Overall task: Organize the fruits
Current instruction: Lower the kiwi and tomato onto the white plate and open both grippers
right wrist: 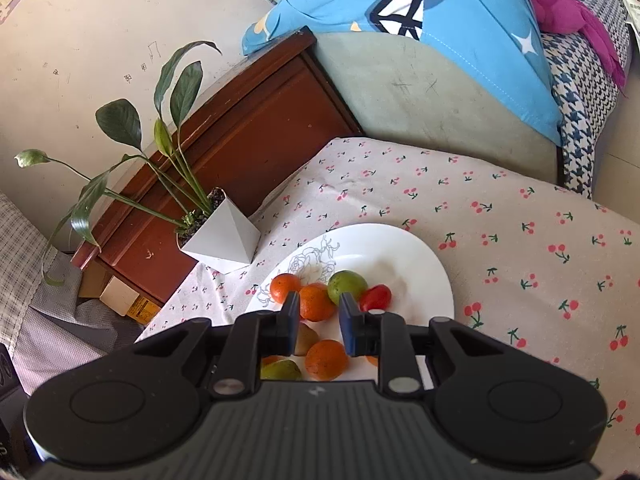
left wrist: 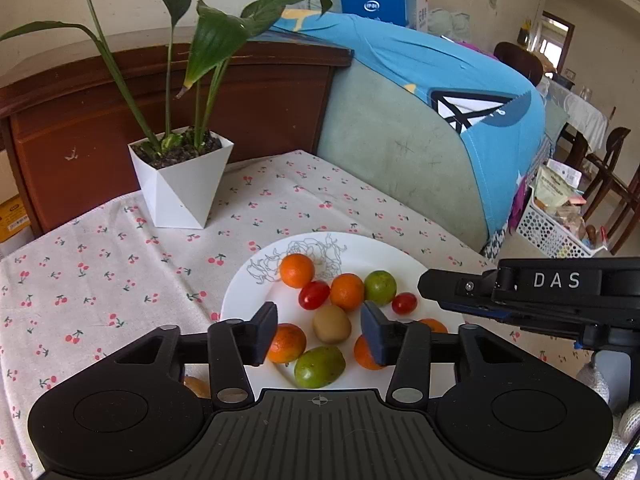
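A white plate [left wrist: 240,292] on the cherry-print cloth holds several fruits: oranges [left wrist: 296,270], two cherry tomatoes [left wrist: 314,295], two green fruits [left wrist: 380,288] and a brown kiwi [left wrist: 331,324]. My left gripper [left wrist: 320,334] hovers open over the plate's near side. The kiwi lies in the gap between its pads, touching neither. My right gripper [left wrist: 424,282] comes in from the right above the plate's edge. In the right wrist view the right gripper [right wrist: 320,308] has its pads drawn close with a narrow gap and nothing held. An orange [right wrist: 316,302] and a green fruit [right wrist: 347,285] lie just past its fingertips on the plate [right wrist: 420,264].
A white potted plant [left wrist: 184,184] stands on the cloth [left wrist: 100,260] behind the plate, to the left. A brown wooden cabinet [left wrist: 200,92] and a sofa arm draped in blue fabric [left wrist: 400,160] border the table's far side. A white basket [left wrist: 552,224] sits on the floor at right.
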Tool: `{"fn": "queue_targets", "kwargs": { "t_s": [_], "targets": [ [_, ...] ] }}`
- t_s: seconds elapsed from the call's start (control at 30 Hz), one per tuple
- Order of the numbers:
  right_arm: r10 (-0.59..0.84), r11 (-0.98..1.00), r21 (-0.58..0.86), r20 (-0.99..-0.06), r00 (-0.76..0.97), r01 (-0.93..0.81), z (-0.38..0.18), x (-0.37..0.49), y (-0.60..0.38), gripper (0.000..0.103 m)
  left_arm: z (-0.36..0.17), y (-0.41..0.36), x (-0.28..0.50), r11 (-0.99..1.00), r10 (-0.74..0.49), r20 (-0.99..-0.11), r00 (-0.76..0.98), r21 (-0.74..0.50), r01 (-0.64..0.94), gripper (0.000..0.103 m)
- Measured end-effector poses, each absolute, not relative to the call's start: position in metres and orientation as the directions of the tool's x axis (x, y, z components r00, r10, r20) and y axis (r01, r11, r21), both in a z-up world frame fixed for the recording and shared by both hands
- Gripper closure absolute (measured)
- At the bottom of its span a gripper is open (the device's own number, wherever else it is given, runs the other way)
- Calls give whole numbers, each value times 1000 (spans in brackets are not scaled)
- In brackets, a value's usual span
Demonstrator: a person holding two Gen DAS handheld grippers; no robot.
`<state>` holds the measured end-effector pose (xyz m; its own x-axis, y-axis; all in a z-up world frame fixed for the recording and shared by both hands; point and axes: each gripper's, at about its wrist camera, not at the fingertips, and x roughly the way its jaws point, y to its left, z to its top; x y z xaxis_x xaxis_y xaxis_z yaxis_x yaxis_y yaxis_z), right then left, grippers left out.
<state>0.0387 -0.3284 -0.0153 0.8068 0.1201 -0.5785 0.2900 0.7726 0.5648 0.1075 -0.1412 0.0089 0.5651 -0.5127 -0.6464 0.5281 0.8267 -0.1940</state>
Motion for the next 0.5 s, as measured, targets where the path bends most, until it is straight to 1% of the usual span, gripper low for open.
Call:
{"fn": "queue_targets", "kwargs": {
  "t_s": [0.07,0.1,0.13,0.2,0.5],
  "targets": [
    [124,778,562,-575,808,281,-15,39,-326,80,13,-136,110,833,-511,-642,572,-203,515,53],
    [130,781,562,-573,809,273,-14,40,-325,79,15,-133,111,839,-504,-642,578,-204,505,51],
    [138,783,563,-571,809,264,-14,40,-323,79,17,-130,112,845,-496,-642,585,-202,495,47],
    [157,789,564,-568,808,243,-15,41,-319,79,21,-122,115,856,-485,-636,601,-202,476,43],
    [204,844,515,-565,799,149,-13,44,-292,77,35,-89,125,893,-437,-621,651,-216,394,40]
  ]
}}
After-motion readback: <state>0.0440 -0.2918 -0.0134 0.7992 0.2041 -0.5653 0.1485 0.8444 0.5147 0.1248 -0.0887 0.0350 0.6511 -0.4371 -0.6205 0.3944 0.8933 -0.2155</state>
